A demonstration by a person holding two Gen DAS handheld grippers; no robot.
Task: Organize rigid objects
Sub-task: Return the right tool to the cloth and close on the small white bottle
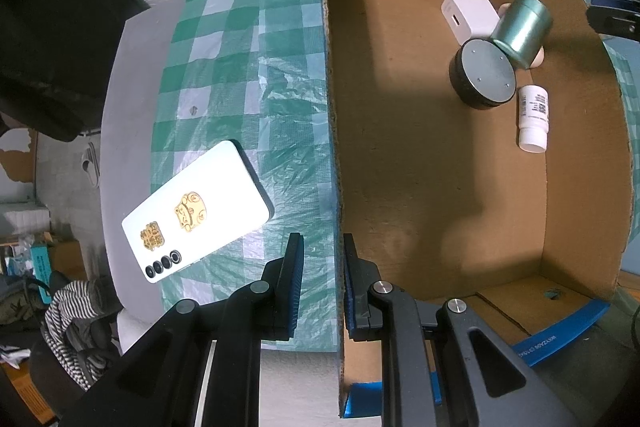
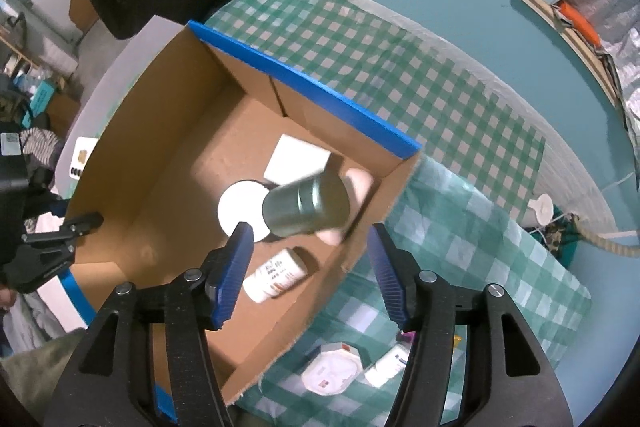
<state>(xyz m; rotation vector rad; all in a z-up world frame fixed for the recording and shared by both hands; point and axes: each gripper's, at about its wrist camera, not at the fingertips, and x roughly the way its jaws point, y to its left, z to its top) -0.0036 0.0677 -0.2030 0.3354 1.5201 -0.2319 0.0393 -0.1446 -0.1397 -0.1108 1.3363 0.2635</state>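
A cardboard box (image 1: 420, 187) with blue-taped rims stands on the checked cloth. Inside lie a green metal tin (image 1: 522, 25), a round black-sided disc (image 1: 484, 73), a white charger block (image 1: 468, 15) and a white pill bottle (image 1: 532, 119). My left gripper (image 1: 322, 259) straddles the box's left wall (image 1: 332, 131), one finger outside and one inside, pads close to it. My right gripper (image 2: 310, 255) is open and empty above the box (image 2: 160, 147), just over the tin (image 2: 306, 205). A white phone (image 1: 196, 211) with gold stickers lies outside on the cloth.
In the right wrist view, a white octagonal box (image 2: 332, 373) and a white bottle (image 2: 388, 365) lie on the cloth right of the box. A dark bag (image 1: 52, 27) stands at the table's far left. Clothes and clutter (image 1: 76, 315) lie beyond the table edge.
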